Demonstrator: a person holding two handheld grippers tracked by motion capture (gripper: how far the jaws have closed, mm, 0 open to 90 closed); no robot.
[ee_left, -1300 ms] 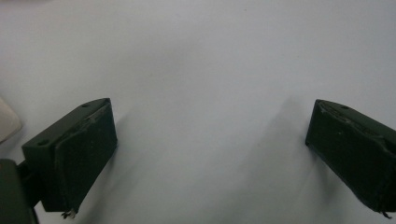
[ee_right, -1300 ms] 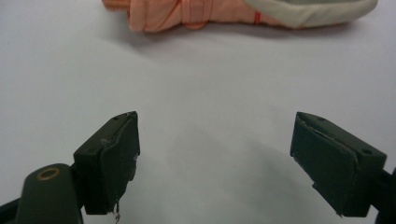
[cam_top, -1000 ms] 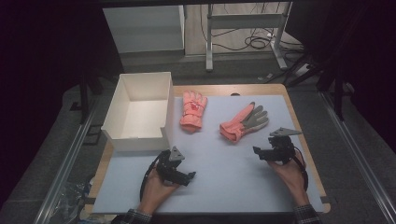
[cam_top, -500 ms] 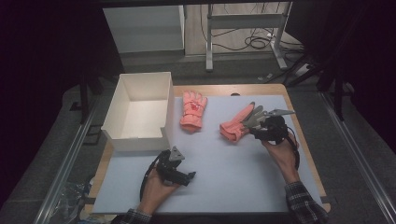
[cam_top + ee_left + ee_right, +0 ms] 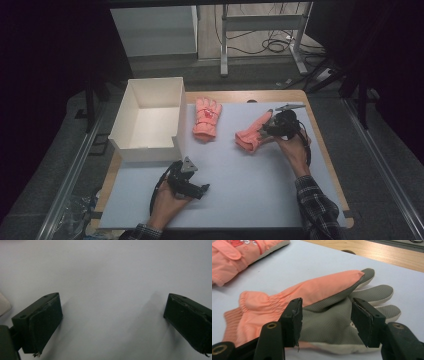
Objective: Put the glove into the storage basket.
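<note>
White mat (image 5: 250, 185) lay bare near the left gripper (image 5: 192, 186), jaws spread. Right gripper (image 5: 325, 320) jaws, just closing, straddled the near glove (image 5: 317, 305); another glove (image 5: 206, 119) and box (image 5: 150, 120) lay beside.

We hold a black gripper in each hand, and our sleeves are dark plaid with buttoned cuffs. The left gripper (image 5: 202, 188) carries a grey three-cornered plate on top and trails a black cable looping beside our wrist. The right gripper (image 5: 266, 126) bears a like plate and cable. Its jaws are flat black blocks with frayed rubber pads, fixed by brass-ringed screws on black arms.
</note>
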